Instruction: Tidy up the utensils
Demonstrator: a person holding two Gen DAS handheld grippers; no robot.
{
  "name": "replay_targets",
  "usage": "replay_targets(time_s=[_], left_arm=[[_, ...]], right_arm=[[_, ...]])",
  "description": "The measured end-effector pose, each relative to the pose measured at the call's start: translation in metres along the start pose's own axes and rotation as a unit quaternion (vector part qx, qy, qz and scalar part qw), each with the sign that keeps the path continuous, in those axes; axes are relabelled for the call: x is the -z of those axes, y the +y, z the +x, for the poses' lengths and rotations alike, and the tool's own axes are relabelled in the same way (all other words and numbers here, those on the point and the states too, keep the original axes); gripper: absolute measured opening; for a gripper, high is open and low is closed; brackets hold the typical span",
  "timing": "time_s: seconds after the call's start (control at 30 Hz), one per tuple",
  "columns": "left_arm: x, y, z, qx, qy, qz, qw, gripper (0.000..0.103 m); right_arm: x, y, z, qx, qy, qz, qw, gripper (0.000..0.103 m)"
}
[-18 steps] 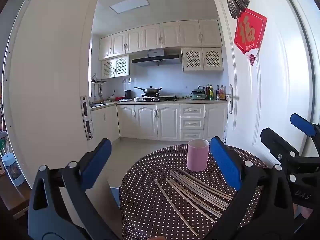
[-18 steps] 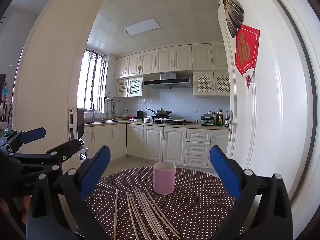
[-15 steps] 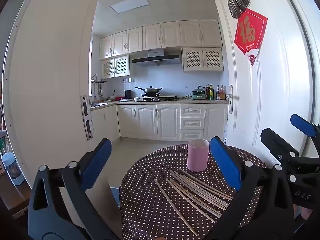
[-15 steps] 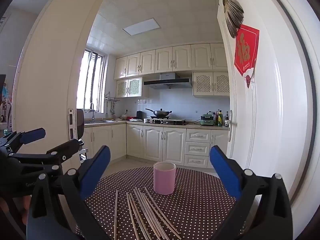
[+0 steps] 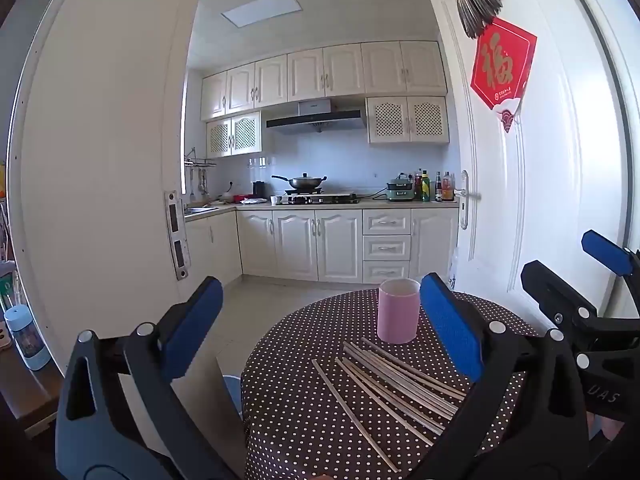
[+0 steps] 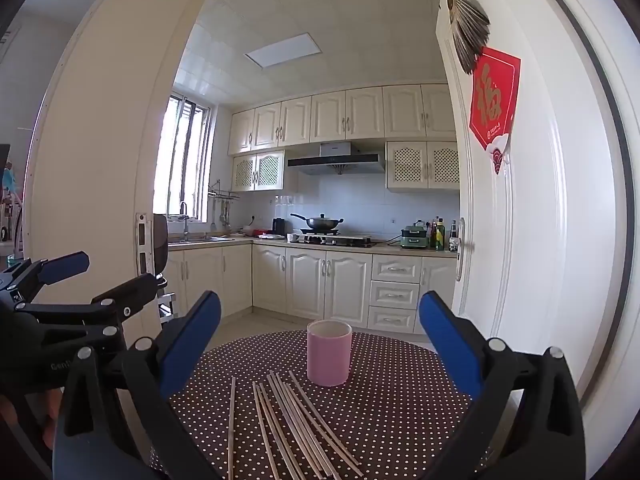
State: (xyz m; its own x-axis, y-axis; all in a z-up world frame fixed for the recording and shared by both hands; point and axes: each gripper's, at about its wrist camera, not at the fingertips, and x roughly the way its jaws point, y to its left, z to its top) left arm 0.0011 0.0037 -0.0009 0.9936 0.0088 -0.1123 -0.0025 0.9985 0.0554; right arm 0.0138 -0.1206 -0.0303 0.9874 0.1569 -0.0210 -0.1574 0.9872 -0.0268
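Left claw [image 5: 320, 320] spread wide, holding nothing; right claw [image 6: 320, 340] likewise agape and empty; both hover above the polka-dot worktop [image 6: 400, 412]; metal chopsticks [image 6: 296, 424] lie loose, maybe eight, just beside the upright pink cup [image 6: 329, 352]; one stick apart at left.

One pink cup [image 6: 329, 352] stands on one round polka-dot desk [image 6: 400, 408]. Just in front of the cup lie about eight metal chopsticks [image 6: 296, 420]: seven fanned together and one [image 6: 231, 424] apart to their left. Two grippers, left [image 5: 320, 328] and right [image 6: 320, 332], are in view
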Motion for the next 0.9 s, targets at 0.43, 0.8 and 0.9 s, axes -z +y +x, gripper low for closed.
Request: replay_targets(time_s=[0.43, 0.8, 0.9], left_arm=[[-0.0032, -0.001, -0.0041, 0.0, -0.002, 0.0, 1.0, 0.097], [0.0004, -0.0006, -0.0011, 0.004, -0.001, -0.003, 1.0, 0.097], [0.0006, -0.0008, -0.0004, 0.003, -0.001, -0.002, 1.0, 0.097]], right_arm=[[-0.0005, -0.0031, -0.0008, -0.006, 0.005, 0.004, 1.0, 0.096], [-0.0001, -0.0023, -0.0027, -0.005, 0.0, 0.007, 1.0, 0.096], [0.0006, -0.0014, -0.0038, 0.0, -0.002, 0.005, 1.0, 0.096]])
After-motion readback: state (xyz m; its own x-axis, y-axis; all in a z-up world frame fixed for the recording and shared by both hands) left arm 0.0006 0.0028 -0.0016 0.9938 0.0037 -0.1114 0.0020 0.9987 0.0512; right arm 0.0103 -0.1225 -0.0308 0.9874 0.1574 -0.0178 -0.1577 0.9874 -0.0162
